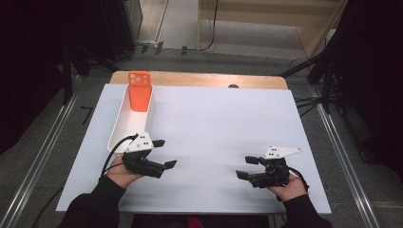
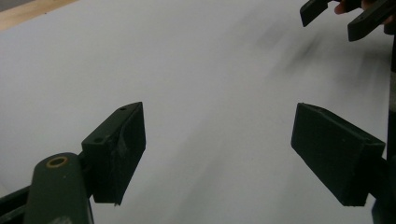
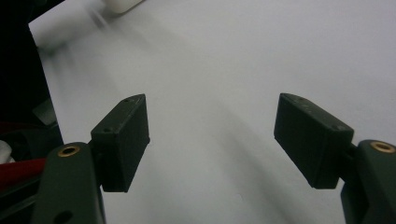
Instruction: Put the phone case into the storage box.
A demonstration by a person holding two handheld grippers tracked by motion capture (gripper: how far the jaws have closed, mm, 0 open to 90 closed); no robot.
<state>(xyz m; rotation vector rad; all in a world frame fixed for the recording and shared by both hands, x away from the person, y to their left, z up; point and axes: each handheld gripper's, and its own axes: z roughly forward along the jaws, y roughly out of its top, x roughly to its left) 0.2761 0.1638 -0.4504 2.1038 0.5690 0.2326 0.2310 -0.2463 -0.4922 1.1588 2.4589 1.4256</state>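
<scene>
With both the left gripper and right gripper spread wide and empty at the lower frame, the orange phone case, leaned upright in the white tray at upper left, could be toppled if the tray were nudged during a reach.

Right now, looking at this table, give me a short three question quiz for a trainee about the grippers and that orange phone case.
1. True or false: the left gripper has its jaws closed on something.
2. Where does the orange phone case sit? A) flat on the white mat, B) leaning at the far end of the white tray, C) between the jaws of the right gripper.
3. Which gripper is nearer the tray?

Key
1. False: both jaws stand apart over bare mat.
2. B.
3. The left gripper, just beside the tray's near end.
</scene>
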